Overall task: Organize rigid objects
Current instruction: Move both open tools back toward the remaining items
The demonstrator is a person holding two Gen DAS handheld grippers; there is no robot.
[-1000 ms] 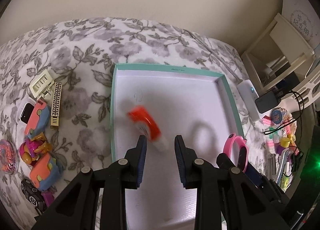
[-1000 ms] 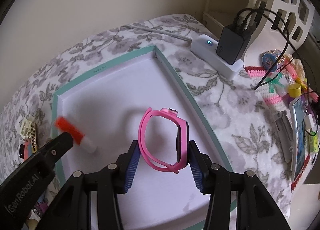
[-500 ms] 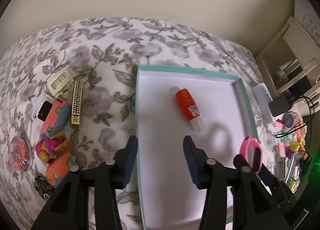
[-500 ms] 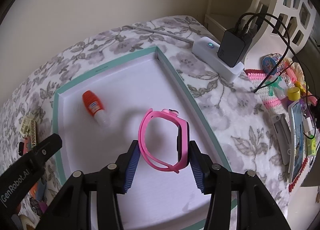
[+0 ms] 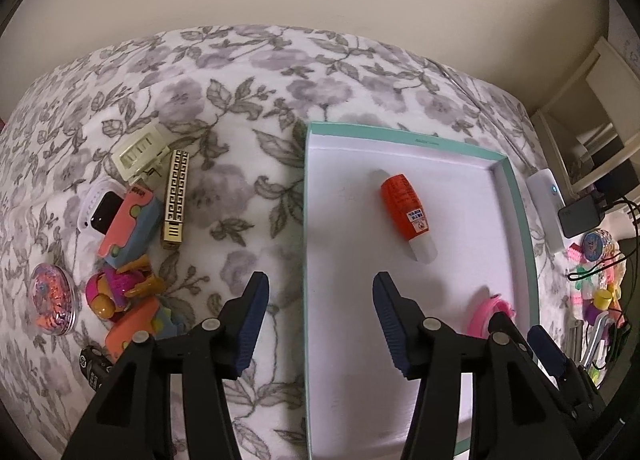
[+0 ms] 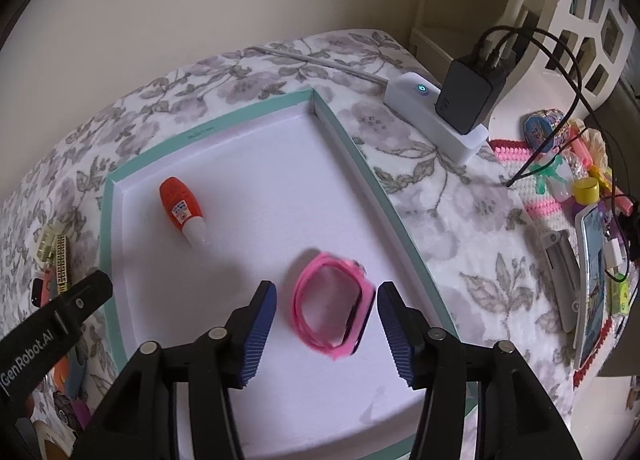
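Note:
A teal-rimmed white tray (image 5: 520, 196) (image 6: 348, 152) lies on the flowered bedspread. An orange glue bottle (image 5: 406, 209) (image 6: 181, 211) lies in its far part. A pink smartwatch (image 6: 334, 310) lies on the tray floor between my right gripper's (image 6: 326, 298) open fingers, untouched; its edge shows in the left wrist view (image 5: 486, 310). My left gripper (image 5: 320, 292) is open and empty over the tray's left rim. Loose items lie to the left: a gold lighter (image 5: 175, 198), a cream plug (image 5: 138, 152), pink-blue toy blocks (image 5: 128, 226).
A white power strip (image 6: 436, 120) with a black charger (image 6: 468, 94) sits right of the tray. A crocheted mat with small trinkets (image 6: 560, 180) and a phone (image 6: 592, 280) lie further right. A glitter disc (image 5: 52, 298) and a round toy (image 5: 116, 292) lie at the left.
My right gripper opened and let the pink watch down onto the tray. My left gripper opened wider, drew back and shifted left after dropping the glue bottle into the tray.

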